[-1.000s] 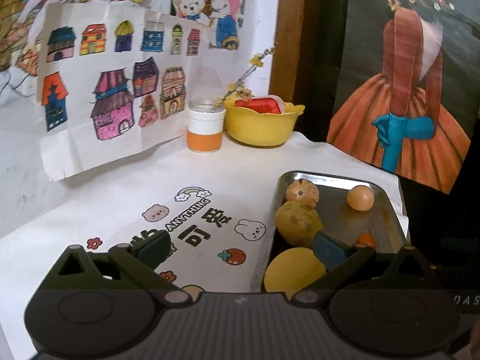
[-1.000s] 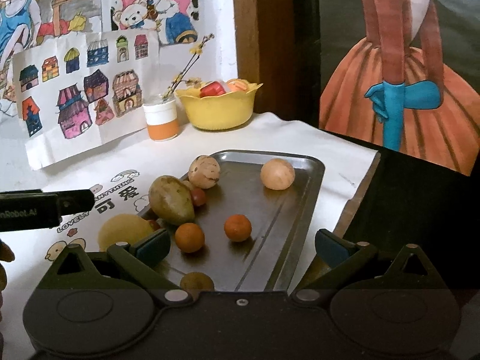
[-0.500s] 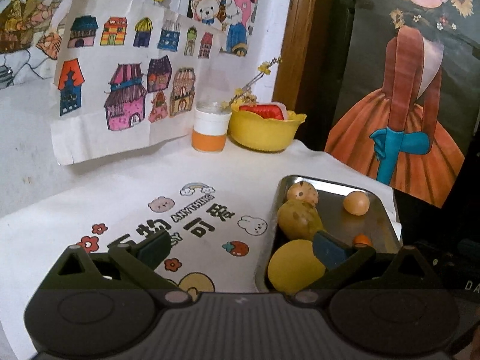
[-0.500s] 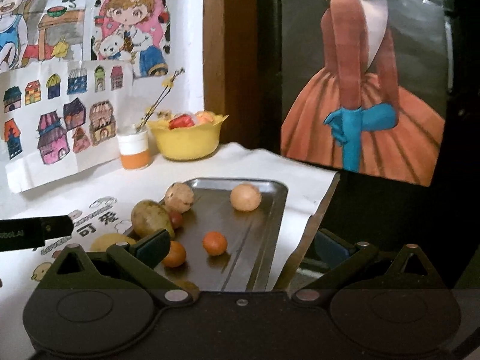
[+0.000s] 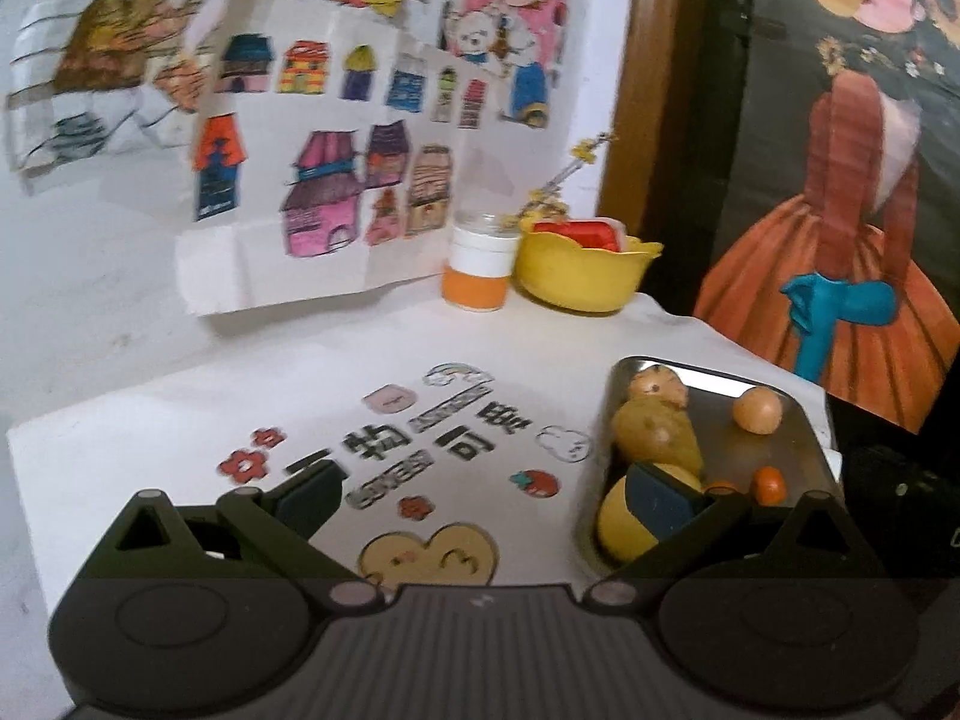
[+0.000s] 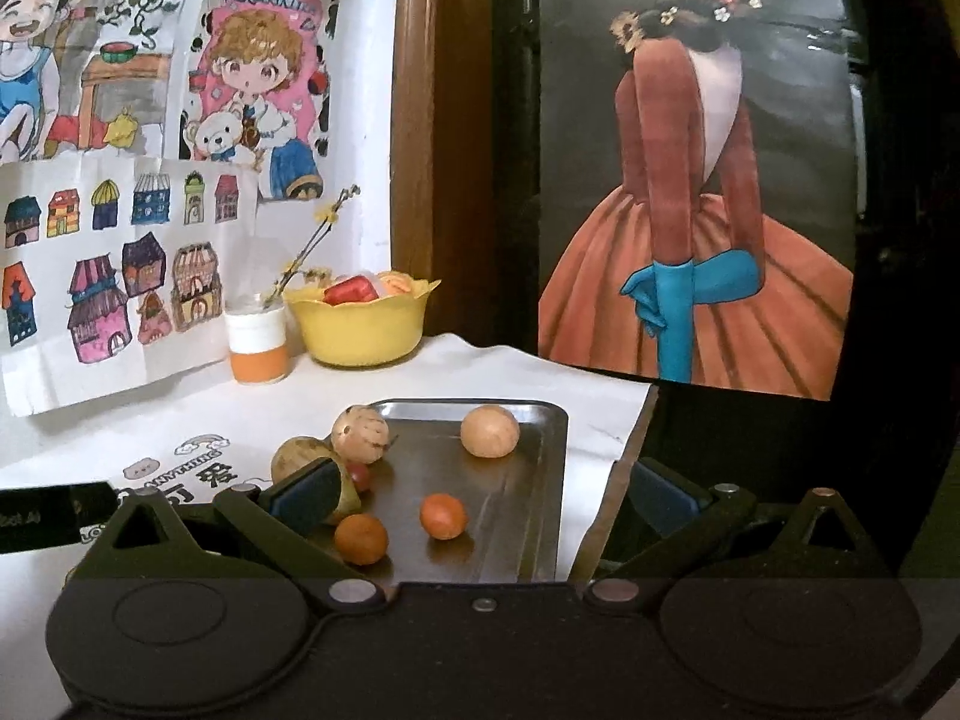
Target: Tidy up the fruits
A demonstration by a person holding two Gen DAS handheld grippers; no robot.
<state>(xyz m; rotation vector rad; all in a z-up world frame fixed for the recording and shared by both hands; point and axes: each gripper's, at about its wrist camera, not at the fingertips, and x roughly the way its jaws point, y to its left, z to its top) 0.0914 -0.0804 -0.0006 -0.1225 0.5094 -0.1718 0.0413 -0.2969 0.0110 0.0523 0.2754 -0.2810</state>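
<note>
Both grippers are hanging wide open over the table, gripping nothing. The left gripper [image 5: 483,495] is hovering above the printed cloth [image 5: 336,384], with its right finger overlapping the tray's near left corner in view. The right gripper [image 6: 480,489] is sitting above the tray's [image 6: 543,480] near end, its fingers spread to either side of it.

The fruits are lying in the metal tray. In the right wrist view, a tan ball [image 6: 489,430] is resting at 12 o'clock, a speckled fruit [image 6: 360,435] at 10 o'clock, and a mango [image 6: 300,462] at 9 o'clock, partly hidden behind the left finger. A small red fruit [image 6: 359,476] is sitting just beside the mango. Two oranges [image 6: 443,516] are lying near the middle, close together but apart. A yellow fruit [image 5: 621,525] is showing at the tray's near left corner in the left wrist view.

At 11 o'clock beyond the tray, a yellow bowl [image 6: 360,330] is holding more fruit, with a cup [image 6: 259,348] just beside it on the left.
</note>
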